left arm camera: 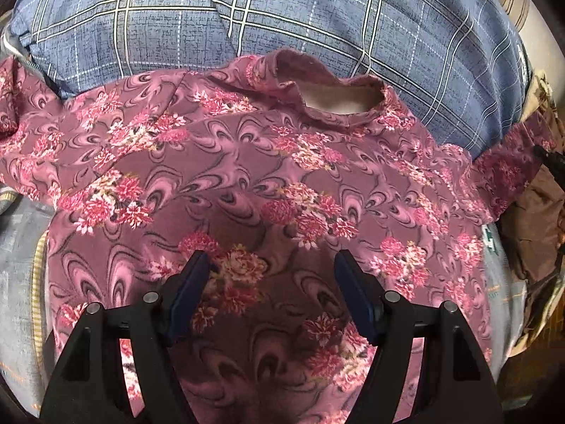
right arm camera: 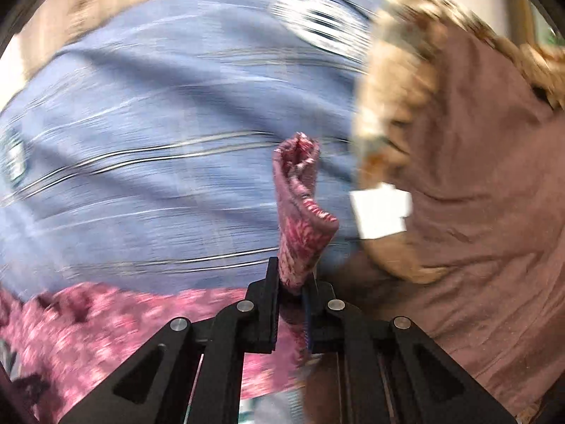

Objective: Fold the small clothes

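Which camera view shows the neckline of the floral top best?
The left wrist view: the floral top lies spread and sharp, its neckline open toward the blue plaid pillow. The right wrist view is blurred; it shows only a bunched piece in the right gripper, no neckline.

We see the right wrist picture smeared with blur. The blue plaid pillow (right arm camera: 148,106) is only streaks there, and the white tag (right arm camera: 383,210) on the brown blanket (right arm camera: 476,176) is too fuzzy to read. The pink flowered shirt (right arm camera: 303,212) runs in between the right gripper (right arm camera: 293,279) fingers, so we cannot see that part. In the left wrist picture the shirt (left arm camera: 247,176) is cut off at the bottom and the left edge. It covers the lower part of the pillow (left arm camera: 282,17).
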{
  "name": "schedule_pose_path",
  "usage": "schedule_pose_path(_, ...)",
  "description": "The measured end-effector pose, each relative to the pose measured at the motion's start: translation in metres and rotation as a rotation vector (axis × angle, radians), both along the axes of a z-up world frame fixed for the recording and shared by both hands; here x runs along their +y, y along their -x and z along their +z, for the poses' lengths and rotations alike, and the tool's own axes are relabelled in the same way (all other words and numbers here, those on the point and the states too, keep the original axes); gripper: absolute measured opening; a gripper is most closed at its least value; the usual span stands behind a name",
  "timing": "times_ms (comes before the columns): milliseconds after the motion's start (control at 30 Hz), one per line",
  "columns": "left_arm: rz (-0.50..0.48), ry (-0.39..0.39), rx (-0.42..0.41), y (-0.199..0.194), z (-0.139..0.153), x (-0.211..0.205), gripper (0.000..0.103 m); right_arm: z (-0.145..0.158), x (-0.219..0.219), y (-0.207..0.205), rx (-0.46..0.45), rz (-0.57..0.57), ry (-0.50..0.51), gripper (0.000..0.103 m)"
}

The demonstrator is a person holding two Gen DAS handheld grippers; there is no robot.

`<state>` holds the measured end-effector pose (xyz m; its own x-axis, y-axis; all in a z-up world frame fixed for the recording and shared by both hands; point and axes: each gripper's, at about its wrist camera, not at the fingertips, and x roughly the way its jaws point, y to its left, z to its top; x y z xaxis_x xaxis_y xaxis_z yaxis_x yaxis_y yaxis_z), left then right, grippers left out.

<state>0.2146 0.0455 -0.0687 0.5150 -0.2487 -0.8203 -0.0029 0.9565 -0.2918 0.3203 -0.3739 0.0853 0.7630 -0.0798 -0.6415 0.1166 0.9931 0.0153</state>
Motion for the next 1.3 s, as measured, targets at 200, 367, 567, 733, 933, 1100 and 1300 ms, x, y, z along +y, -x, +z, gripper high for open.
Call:
schedule_pose_path(200, 0.024, 0.000, 0.008, 0.003, 0.010, 0.013, 0.073, -0.018, 0.107, 0.026, 0.011, 0.216, -0.051, 0.010)
schedule_pose_path(367, 0.053, -0.059, 0.018, -0.005, 0.011, 0.028, 0.073, -0.057, 0.197, 0.032, 0.083, 0.337, -0.083, 0.010)
schedule_pose_path(567, 0.164, -0.055, -0.004, -0.006, 0.023, 0.068, 0.073, -0.083, 0.275, 0.027, 0.112, 0.416, -0.126, 0.010)
schedule_pose_path(733, 0.232, -0.063, -0.016, -0.006, 0.028, 0.094, 0.073, -0.103, 0.327, 0.030, 0.142, 0.482, -0.147, 0.010)
schedule_pose_path(933, 0.281, -0.064, -0.023, -0.005, 0.032, 0.114, 0.073, -0.123, 0.369, 0.041, 0.192, 0.550, -0.156, 0.010)
schedule_pose_path(1100, 0.321, -0.033, -0.022, -0.003, 0.034, 0.132, 0.073, -0.142, 0.392, 0.041, 0.252, 0.564, -0.224, 0.017)
schedule_pose_path(1300, 0.297, -0.007, 0.019, -0.008, 0.022, 0.124, 0.073, -0.152, 0.372, 0.047, 0.327, 0.552, -0.318, 0.023)
